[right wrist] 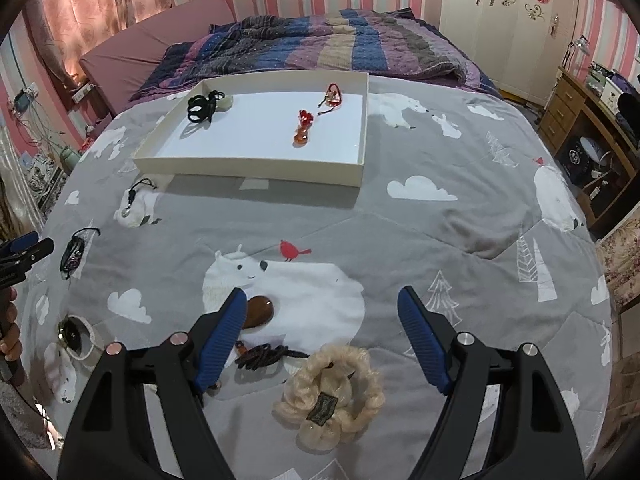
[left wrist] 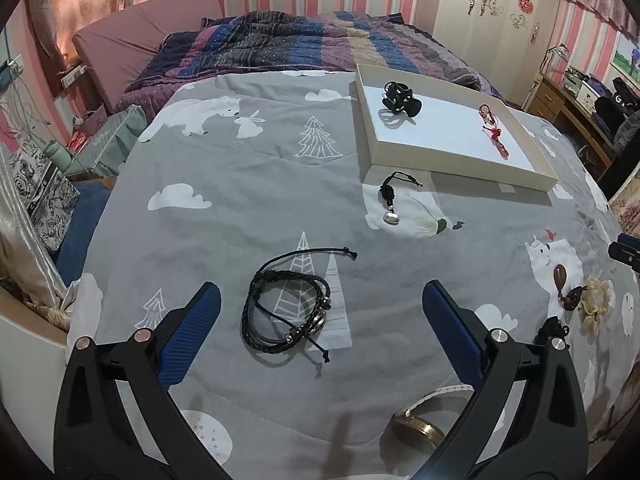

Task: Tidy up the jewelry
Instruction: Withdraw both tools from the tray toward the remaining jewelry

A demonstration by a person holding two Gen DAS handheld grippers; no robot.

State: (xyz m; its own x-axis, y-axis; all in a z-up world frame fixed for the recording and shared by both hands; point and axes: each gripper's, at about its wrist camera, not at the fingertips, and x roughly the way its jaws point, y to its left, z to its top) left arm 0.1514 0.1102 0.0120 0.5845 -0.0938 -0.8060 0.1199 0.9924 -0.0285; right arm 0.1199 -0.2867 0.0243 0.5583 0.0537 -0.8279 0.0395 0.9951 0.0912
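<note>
My left gripper (left wrist: 320, 294) is open and empty, its jaws standing either side of a black braided cord bracelet (left wrist: 288, 314) on the grey bedspread. A black cord pendant with a silver charm (left wrist: 390, 200) lies beyond it, in front of the white tray (left wrist: 460, 166). The tray (right wrist: 256, 166) holds a black item (right wrist: 202, 109), a red knot pendant (right wrist: 303, 130) and a red bracelet (right wrist: 332, 96). My right gripper (right wrist: 322, 306) is open and empty above a cream scrunchie (right wrist: 332, 394). A brown stone pendant (right wrist: 260, 312) on a dark cord (right wrist: 262, 356) lies by its left finger.
A watch with a white strap (left wrist: 420, 426) lies near the front edge, also in the right wrist view (right wrist: 76, 336). A striped quilt (right wrist: 320, 40) covers the far bed. A wooden desk (right wrist: 580, 120) stands at the right, a white wardrobe (right wrist: 500, 20) behind it.
</note>
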